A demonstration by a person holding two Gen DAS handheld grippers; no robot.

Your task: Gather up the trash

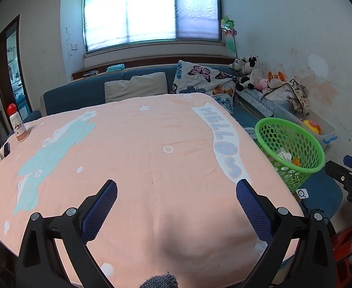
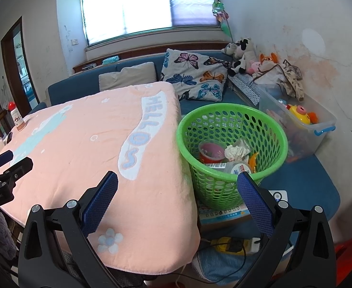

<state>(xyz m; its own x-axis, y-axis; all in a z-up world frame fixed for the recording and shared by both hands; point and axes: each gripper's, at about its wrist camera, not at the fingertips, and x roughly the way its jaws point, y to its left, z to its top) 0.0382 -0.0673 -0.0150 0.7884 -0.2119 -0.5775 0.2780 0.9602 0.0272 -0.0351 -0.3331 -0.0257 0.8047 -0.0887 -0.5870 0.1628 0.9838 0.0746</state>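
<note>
Both sets of jaws spread wide, nothing between them: left gripper (image 1: 176, 187) over the desk (image 1: 137, 158), right gripper (image 2: 177, 180) at desk edge w/ one blue mesh-textured pad (image 2: 255, 206) in front of the basket. Desk covered w/ soft peach terry cloth, "HELLO" lettering. Round green perforated plastic basket (image 2: 226, 190) just beside the desk, on a cardboard box (image 2: 224, 216). Trash already inside: crumpled white paper ball (image 2: 234, 152), pink plastic cup (image 2: 209, 152), clear labelled container (image 2: 238, 168). Red-capped bottle (image 1: 18, 124) upright at far left corner.
</note>
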